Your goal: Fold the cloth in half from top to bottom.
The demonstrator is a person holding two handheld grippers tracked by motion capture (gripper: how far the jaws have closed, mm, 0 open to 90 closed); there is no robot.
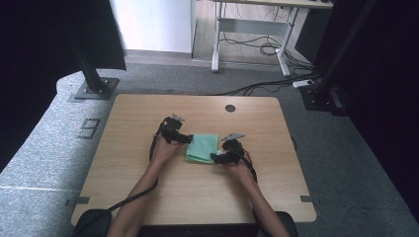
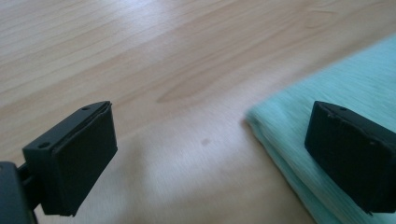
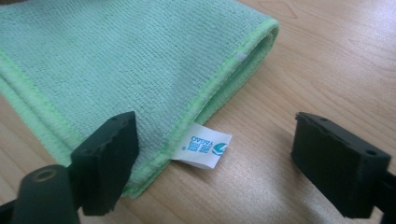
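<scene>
- A folded green cloth (image 1: 202, 147) lies flat near the centre of the high view, on a light wooden table (image 1: 148, 197), with the two grippers at its left and right edges.
- In the right gripper view the cloth (image 3: 116, 60) fills the upper left of the frame, its stitched hem running down to a small white label (image 3: 201, 146) with blue-green print that sticks out onto the wood near the centre.
- The right gripper (image 3: 215, 163) stands with its jaws wide apart at the bottom of that frame: one jaw hangs over the cloth's corner, the other over bare wood at the lower right, and nothing is pinched between them.
- In the left gripper view the cloth (image 2: 336, 93) shows as a pale green edge at the right side of the frame.
- The left gripper (image 2: 210, 154) is spread wide as well; its right-hand jaw sits above the cloth's edge, its left-hand jaw above the bare table, gripping nothing.
- In the high view the person's forearms enter from the bottom edge, the left gripper (image 1: 185, 138) just beside the cloth's upper left corner and the right gripper (image 1: 215, 158) at its lower right corner.
- A round dark hole (image 1: 230, 108) marks the tabletop above the cloth, toward the upper middle of the frame.
</scene>
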